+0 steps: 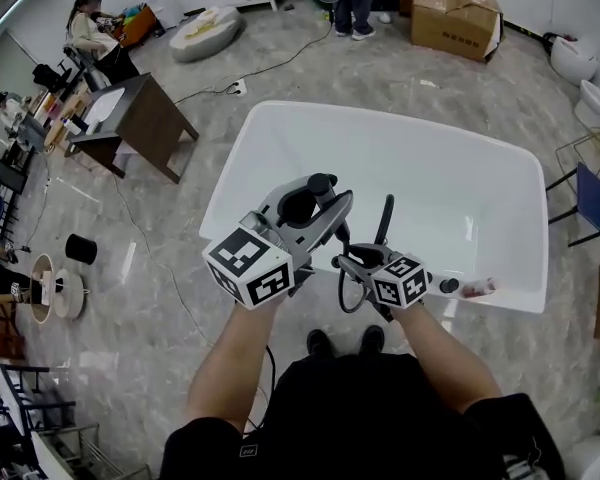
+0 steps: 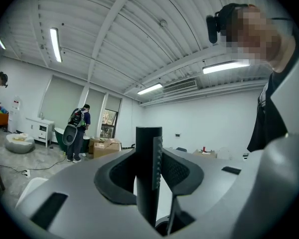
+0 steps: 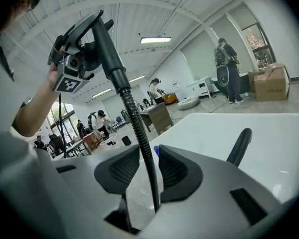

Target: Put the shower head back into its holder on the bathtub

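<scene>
Your left gripper (image 1: 315, 203) clamps the shower head (image 2: 148, 173); right gripper (image 1: 352, 261) gapes round its hose (image 3: 132, 113). Ease toward the black post (image 1: 385, 218), three o'clock.

Two grippers are in play, the left gripper (image 1: 318, 203) and the right gripper (image 1: 352, 260), with one shower head (image 2: 148, 163) between the left fingers and one hose (image 3: 137, 128) between the right fingers. Just beyond the fingertips are one bathtub (image 1: 450, 193) and one black lever (image 3: 239, 146). Well past them are one dark table (image 1: 145, 113), two cardboard boxes (image 1: 460, 20), one seated person (image 1: 88, 23) and one standing person (image 1: 355, 3).
</scene>
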A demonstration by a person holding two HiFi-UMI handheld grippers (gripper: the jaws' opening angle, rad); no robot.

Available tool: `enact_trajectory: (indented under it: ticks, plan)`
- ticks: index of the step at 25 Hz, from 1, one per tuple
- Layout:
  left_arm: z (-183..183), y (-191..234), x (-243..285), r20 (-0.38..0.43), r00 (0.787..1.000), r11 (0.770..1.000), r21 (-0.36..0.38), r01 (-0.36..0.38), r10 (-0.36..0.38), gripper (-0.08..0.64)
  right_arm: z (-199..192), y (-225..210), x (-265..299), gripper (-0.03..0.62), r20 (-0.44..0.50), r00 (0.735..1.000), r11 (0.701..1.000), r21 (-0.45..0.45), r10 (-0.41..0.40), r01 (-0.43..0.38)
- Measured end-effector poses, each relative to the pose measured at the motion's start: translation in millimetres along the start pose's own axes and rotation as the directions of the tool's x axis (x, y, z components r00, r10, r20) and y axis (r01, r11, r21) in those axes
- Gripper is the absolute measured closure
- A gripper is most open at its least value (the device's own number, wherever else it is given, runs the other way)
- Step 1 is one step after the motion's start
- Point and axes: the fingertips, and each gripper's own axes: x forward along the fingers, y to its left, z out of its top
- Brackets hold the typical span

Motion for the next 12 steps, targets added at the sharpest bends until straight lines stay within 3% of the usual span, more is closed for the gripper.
enact_trajectory:
  ticks: [4,12]
  plan:
    - [1,9,-11,0.001,1.000,1.000,0.006,-0.006,0.006,0.422,6,0,9,0.518,0.015,1.000,0.999,-0.031,-0.025,0.025]
    - [10,37,-50,0.038,0.995,0.995,0.028,-0.092,0.091,0.422,41,-11,20,0.523,0.035,0.997,0.995,-0.063,-0.071,0.073]
